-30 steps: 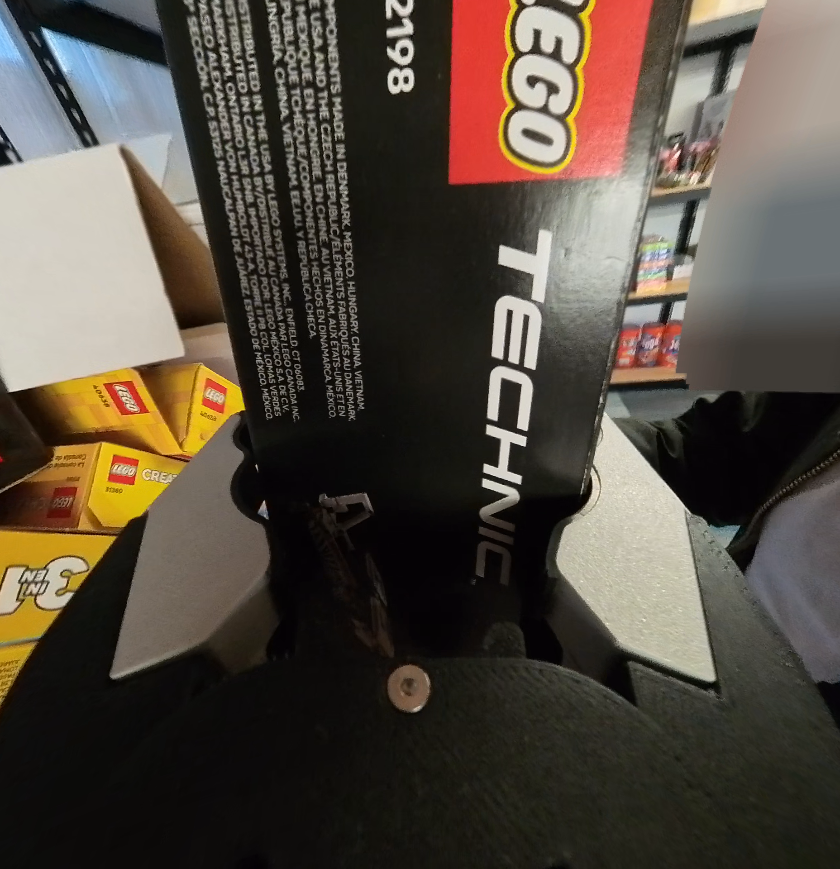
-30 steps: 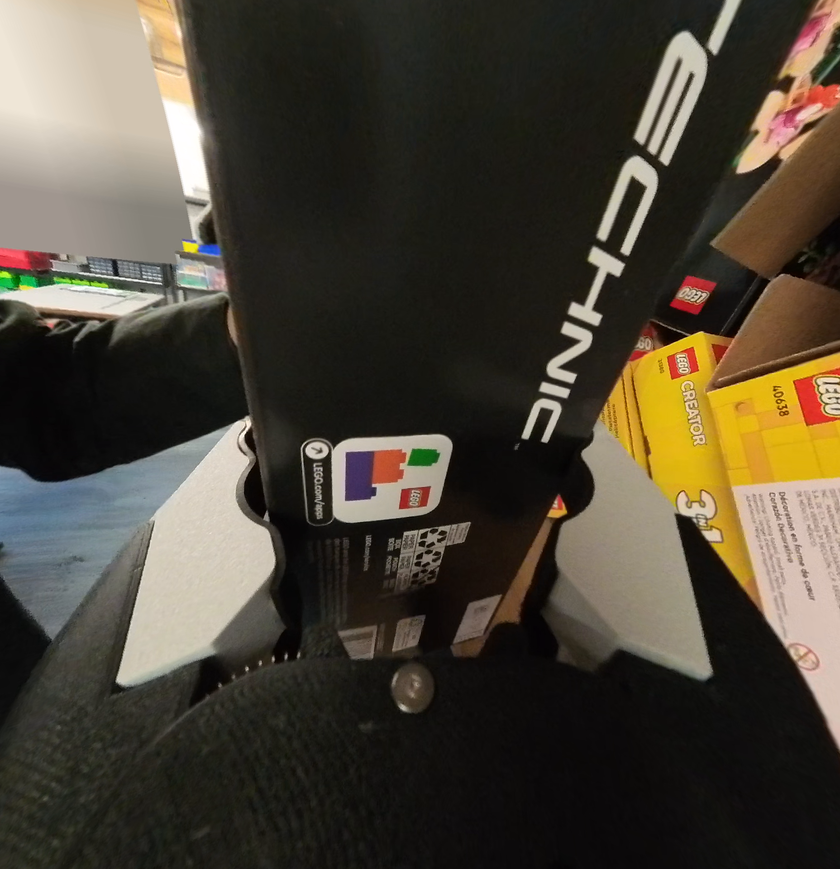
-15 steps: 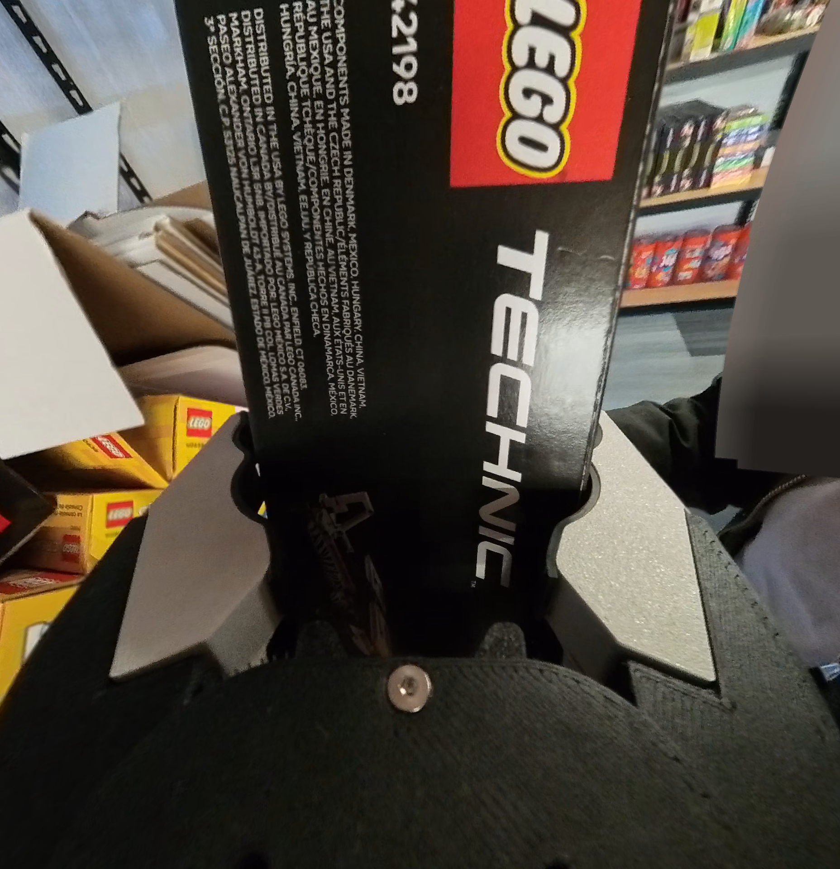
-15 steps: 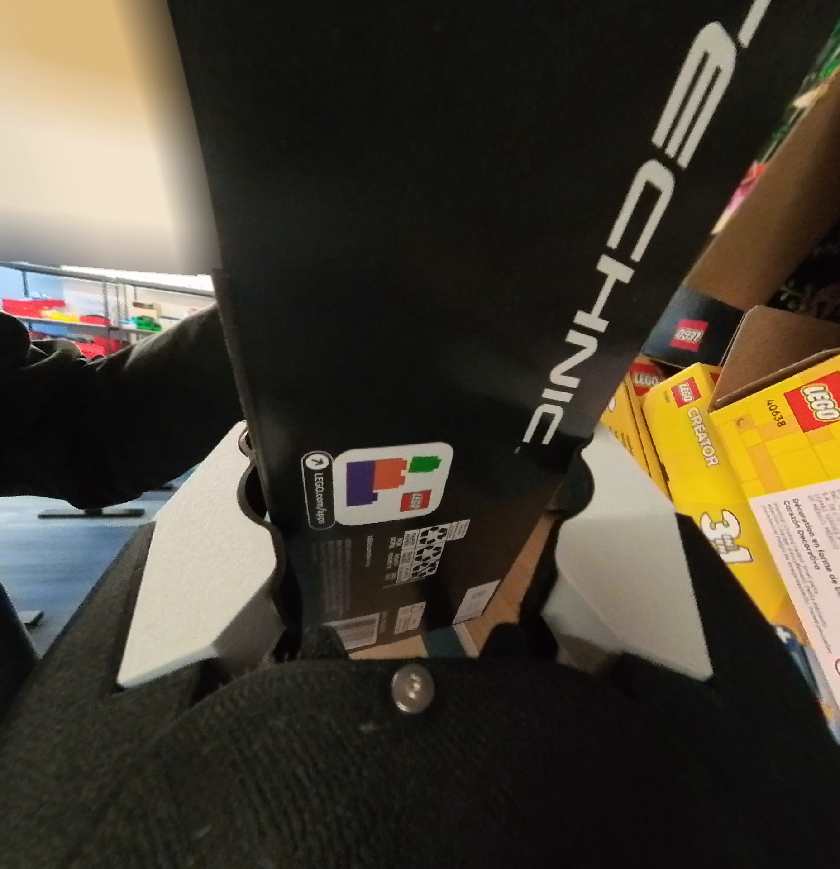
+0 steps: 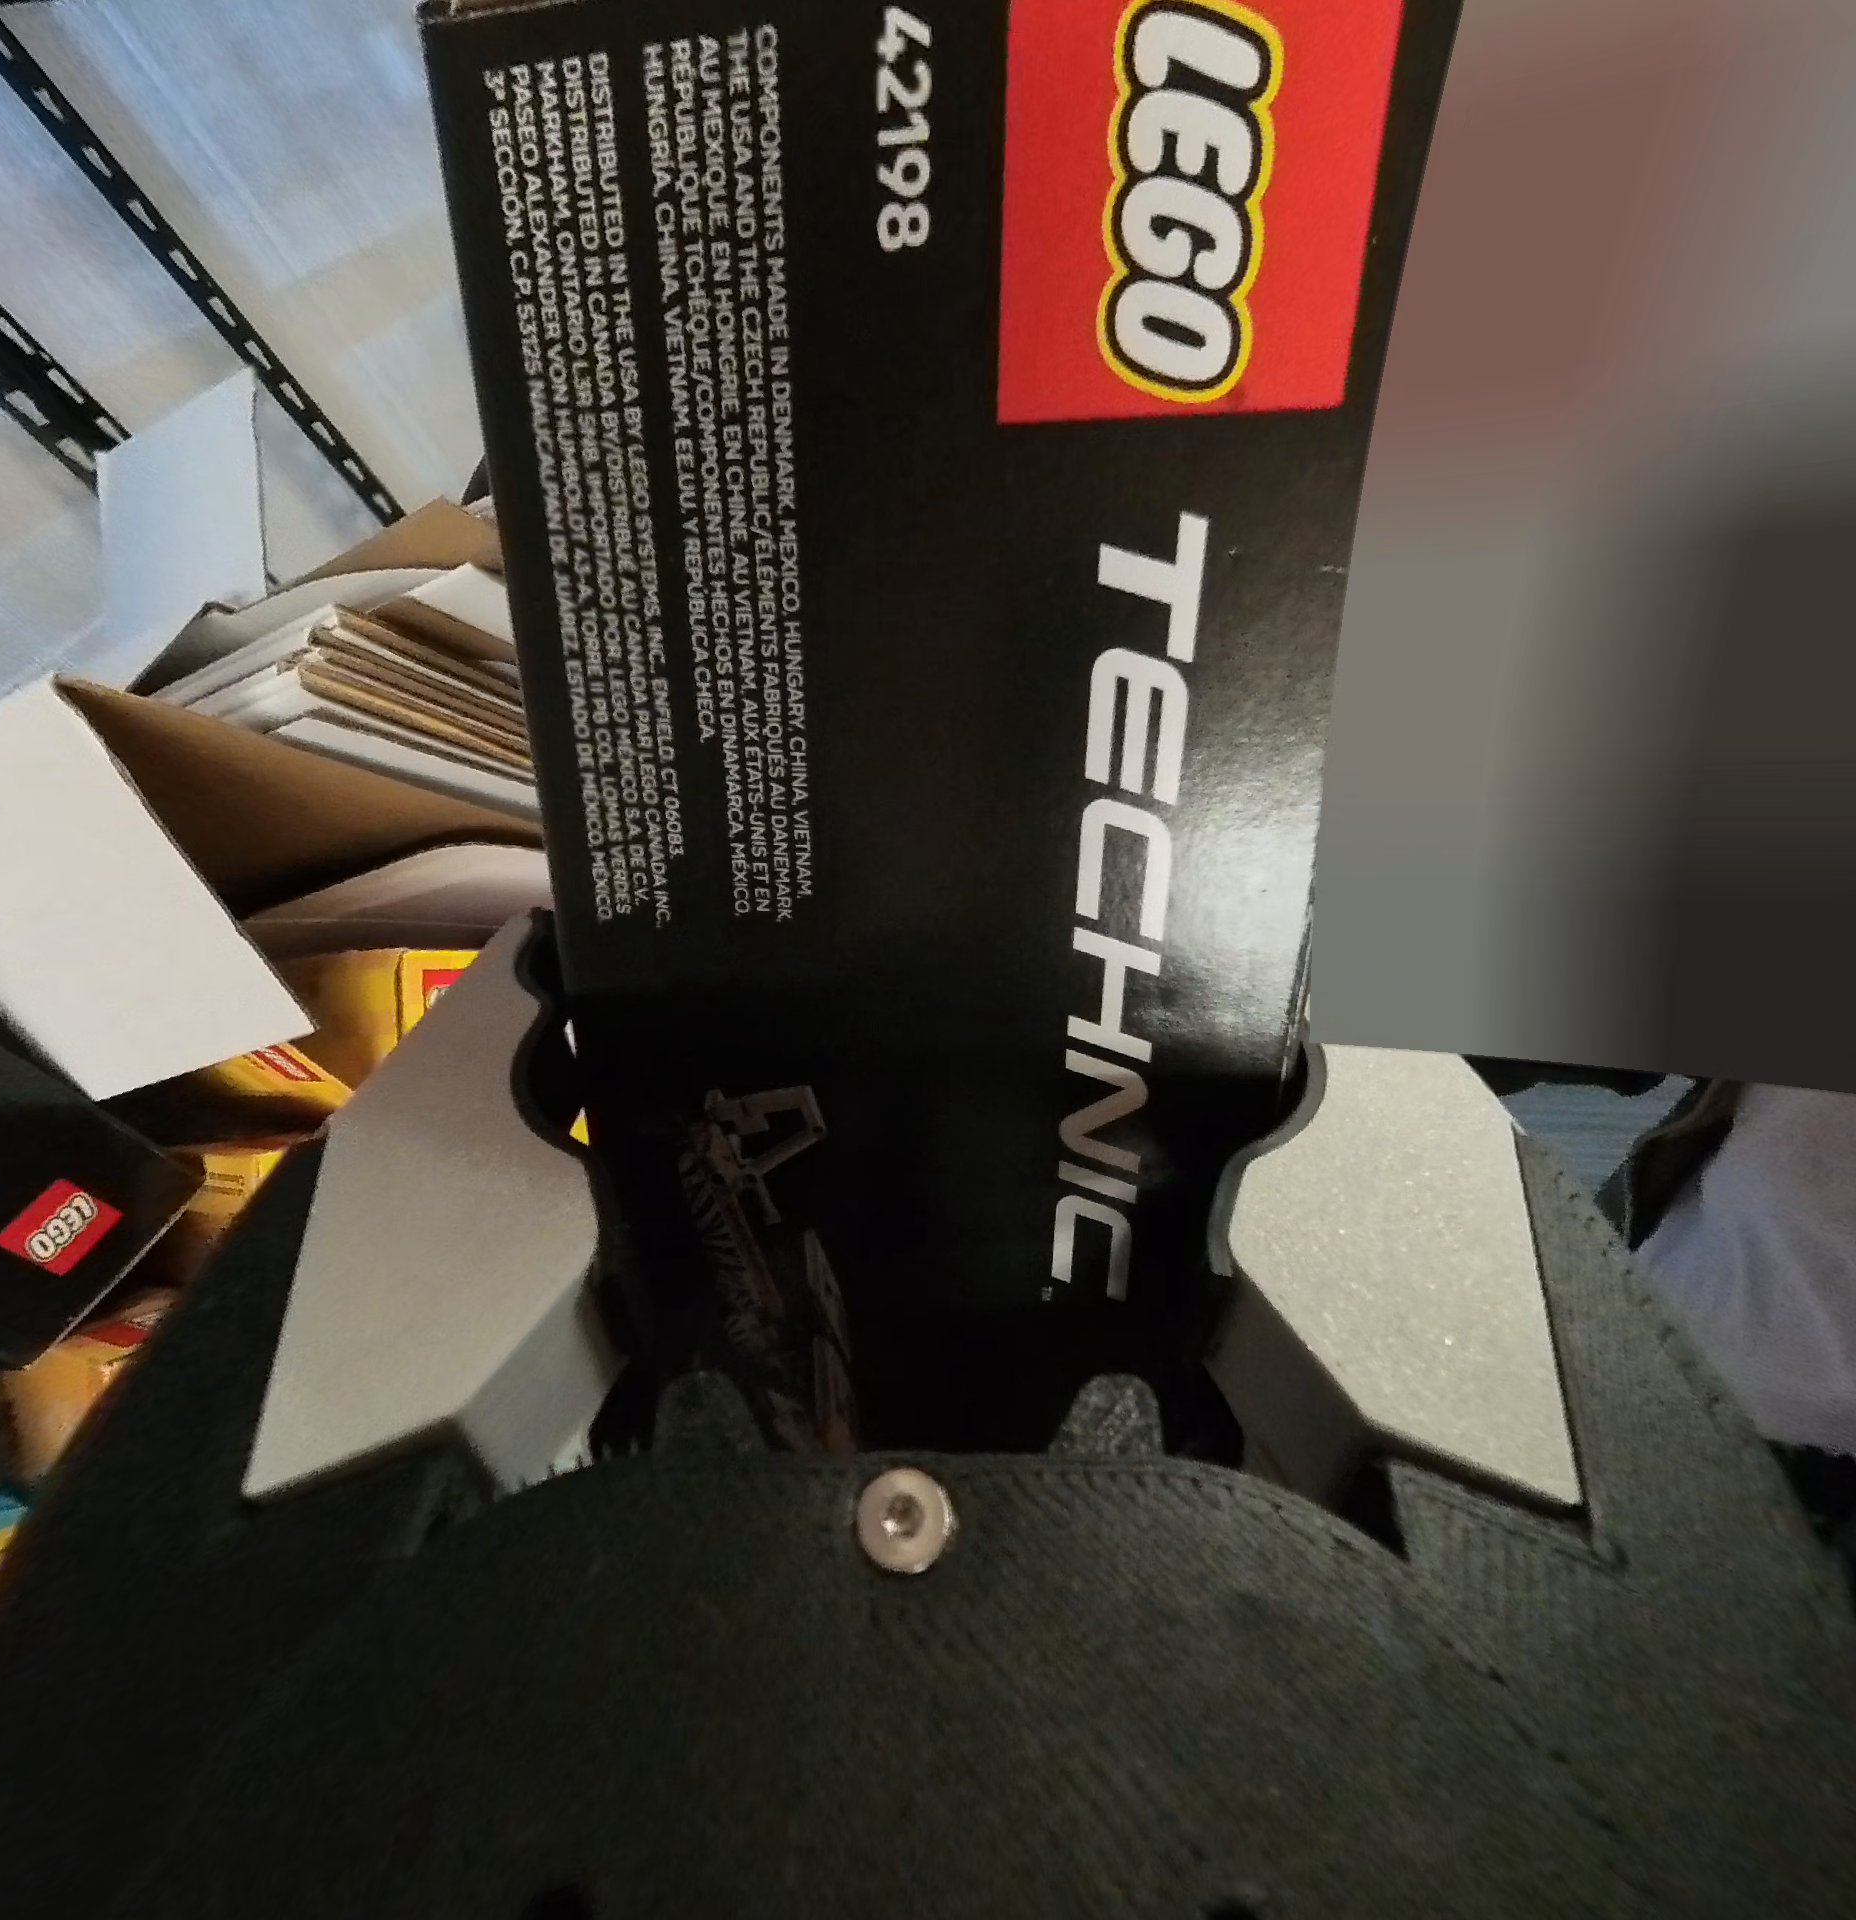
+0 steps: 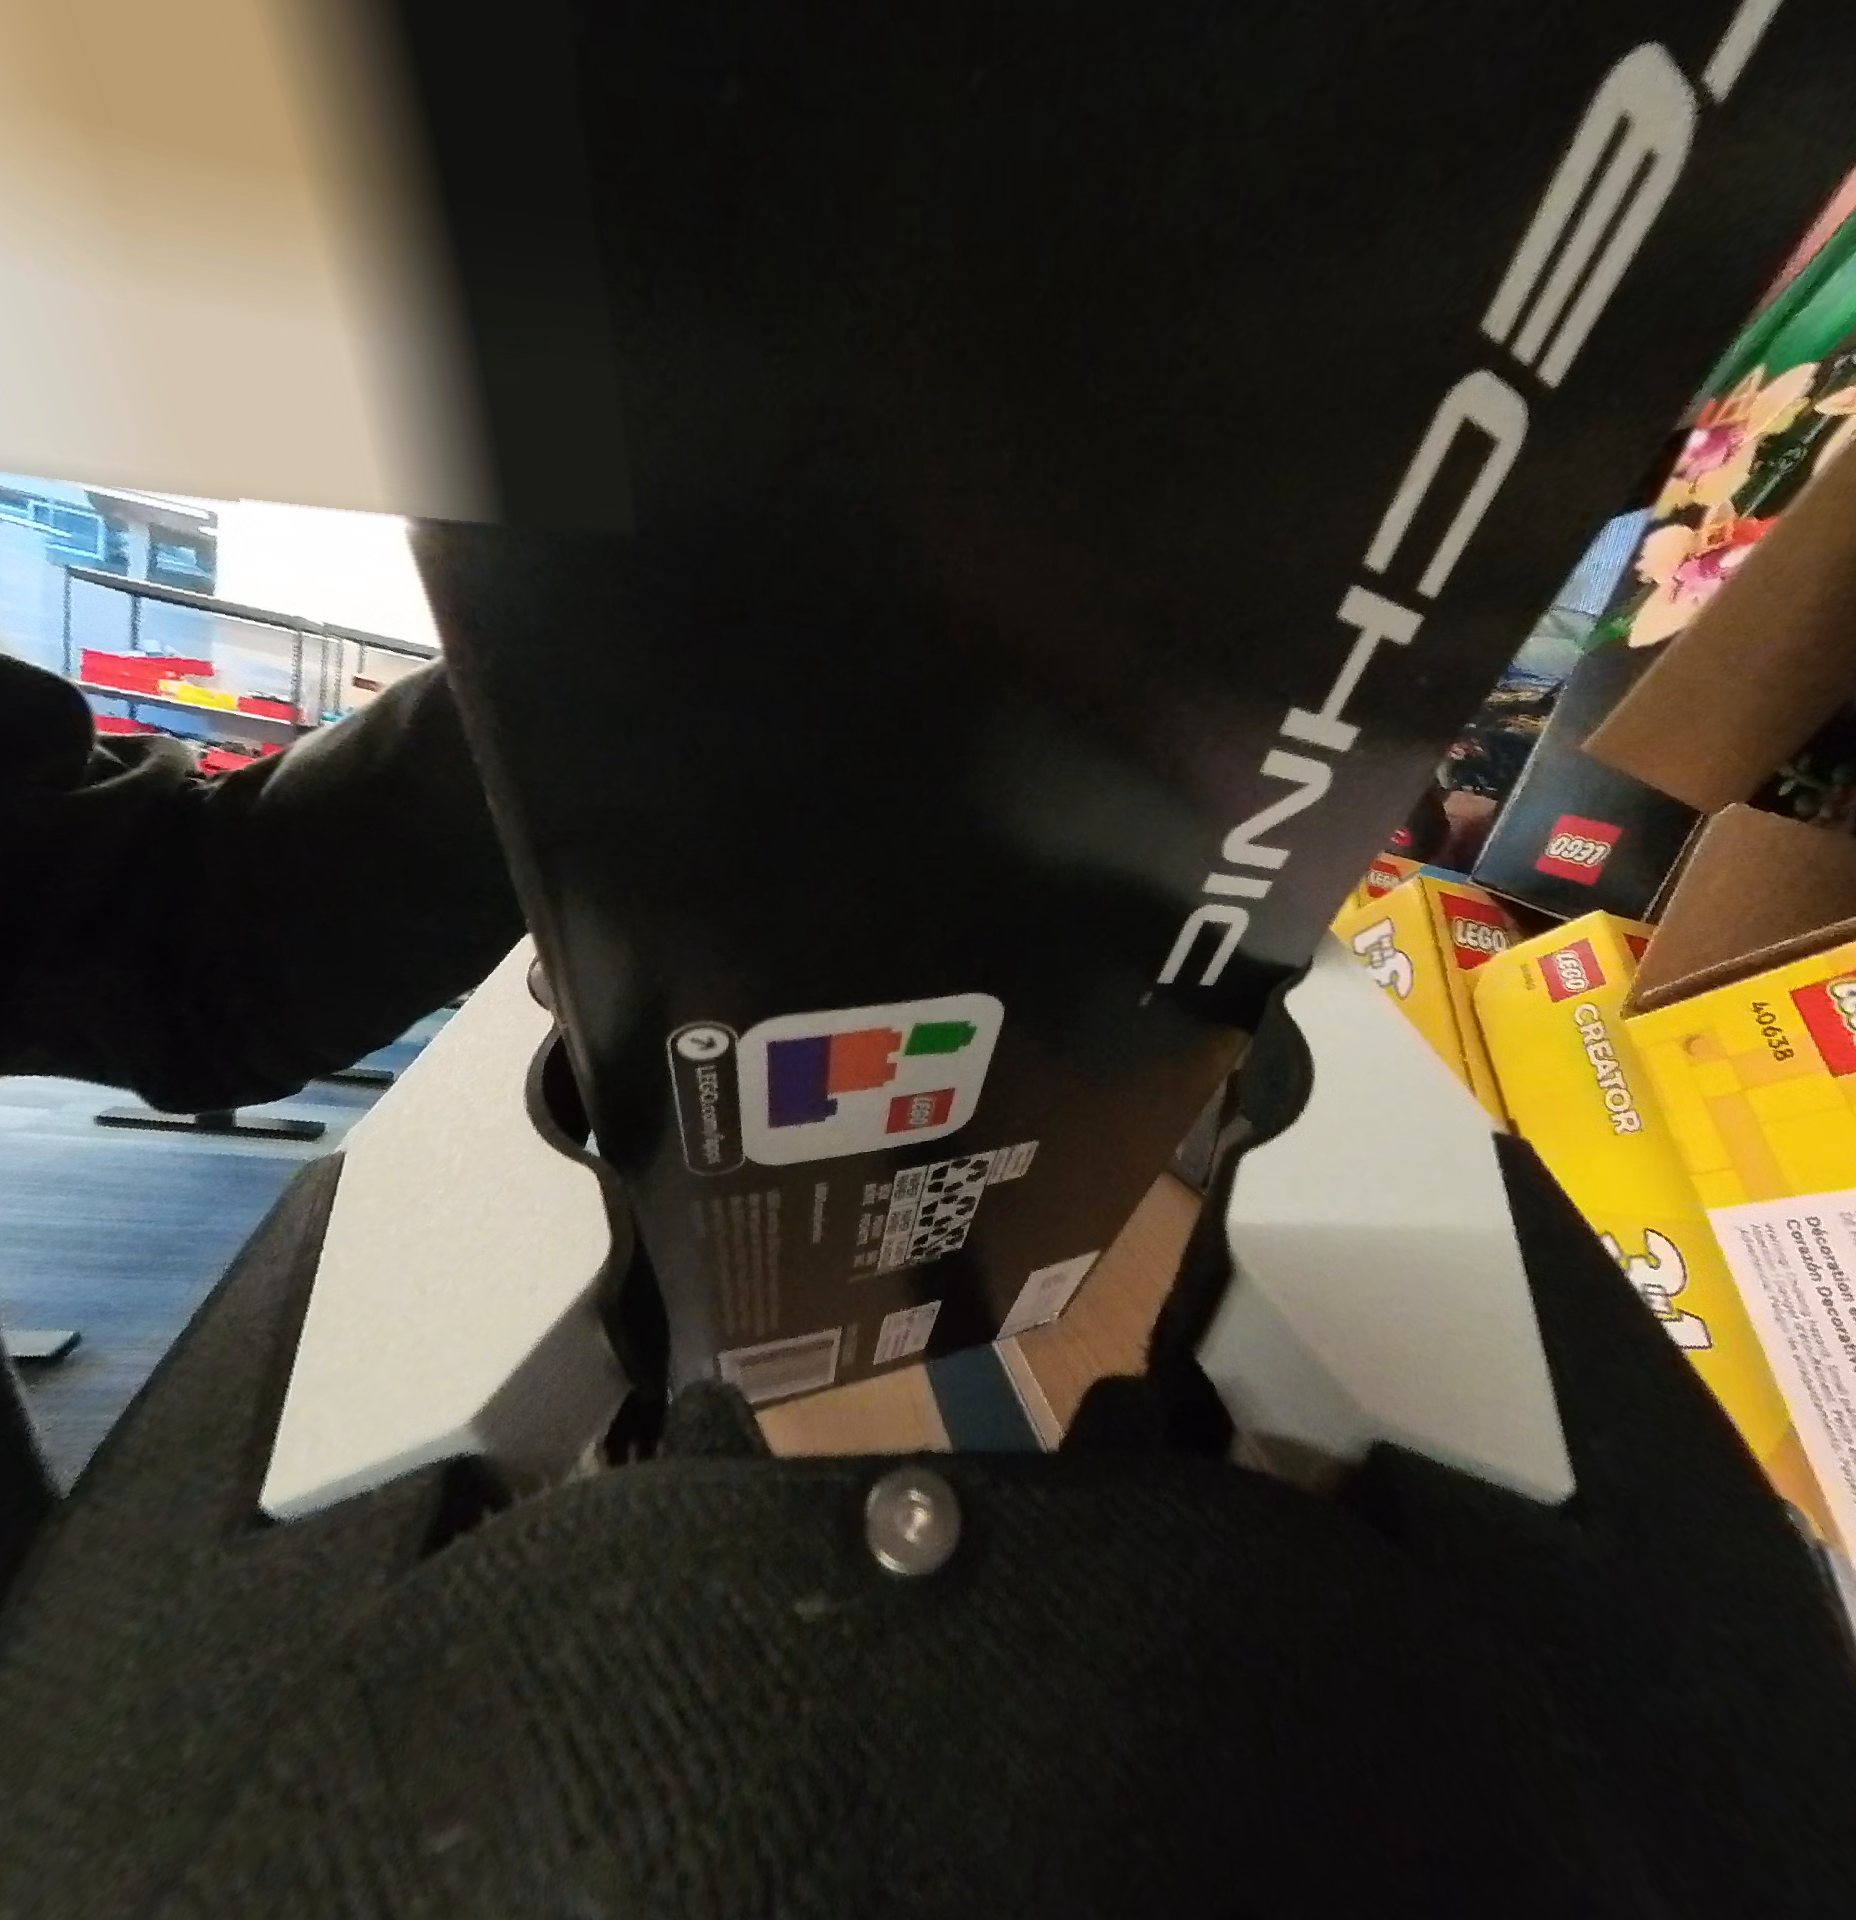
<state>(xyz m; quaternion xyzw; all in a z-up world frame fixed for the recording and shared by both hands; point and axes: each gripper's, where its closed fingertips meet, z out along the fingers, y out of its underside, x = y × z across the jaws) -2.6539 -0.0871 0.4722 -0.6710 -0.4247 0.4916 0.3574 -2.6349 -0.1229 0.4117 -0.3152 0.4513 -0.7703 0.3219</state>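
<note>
The left gripper has its grey jaws pinching one narrow end of a tall black cardboard toy-set box with a red logo square and white lettering; the box rises straight up out of the grip and fills the middle of the left wrist view. The right gripper has its pale jaws pinching the same black box at its other narrow end, where a white square sticker with coloured brick shapes sits just above the grip.

To the left in the left wrist view lies a heap of yellow cardboard toy boxes, partly covered by an open brown cardboard carton with a white flap and a stack of flattened cardboard sheets. A smaller black box with a red logo leans at the lower left. Behind them runs a black perforated metal shelf brace against a pale wall.

In the right wrist view, more yellow toy boxes stand packed together on the right, with a black box showing flowers and brown carton flaps above them. On the left a person's dark sleeve reaches in behind the box, and far off stand metal shelves with red bins above a bluish-grey floor.
</note>
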